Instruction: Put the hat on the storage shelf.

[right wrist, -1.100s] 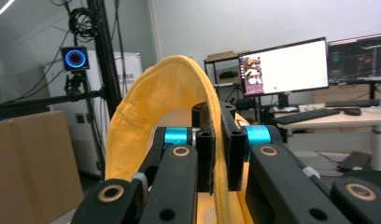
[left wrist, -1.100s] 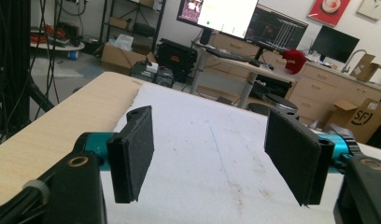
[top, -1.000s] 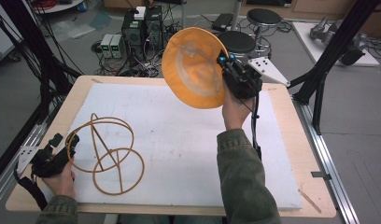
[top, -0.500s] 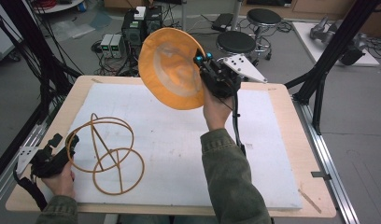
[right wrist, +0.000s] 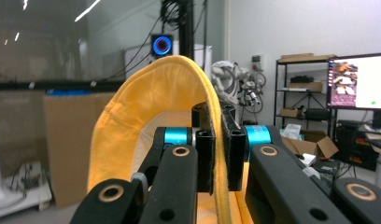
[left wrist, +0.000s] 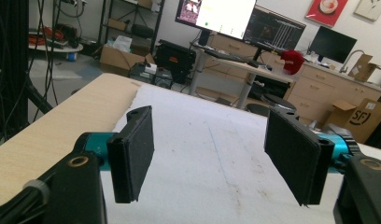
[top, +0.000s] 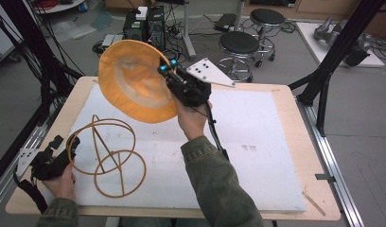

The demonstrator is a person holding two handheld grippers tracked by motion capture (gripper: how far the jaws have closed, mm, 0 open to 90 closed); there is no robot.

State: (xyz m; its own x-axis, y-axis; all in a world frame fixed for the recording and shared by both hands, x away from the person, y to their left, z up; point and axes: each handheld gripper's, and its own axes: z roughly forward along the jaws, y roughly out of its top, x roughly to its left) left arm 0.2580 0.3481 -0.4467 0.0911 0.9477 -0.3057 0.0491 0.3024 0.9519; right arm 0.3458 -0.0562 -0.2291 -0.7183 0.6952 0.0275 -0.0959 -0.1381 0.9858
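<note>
Yellow cloth fills my right jaws: the right gripper [top: 168, 72] is clamped on the brim of the hat [top: 134, 80], and in the right gripper view the brim edge runs up between the two pads [right wrist: 205, 144], pinched flat. I judge the pickup done; the hat is lifted clear of the table [top: 271, 99], held on edge with its hollow facing toward me, above and behind the wire stand [top: 108, 156]. That stand, two hoops with a cone of rods between them, sits on the white mat [top: 257, 142] at the left, bare. My left gripper [top: 70, 144] rests just beside the stand's outer hoop, and the left gripper view shows its jaws spread wide with nothing between them. What is left, as I read it, is carrying the hat over the stand, lowering it onto the frame and letting go; steadying the stand with the left looks not yet done either.
</note>
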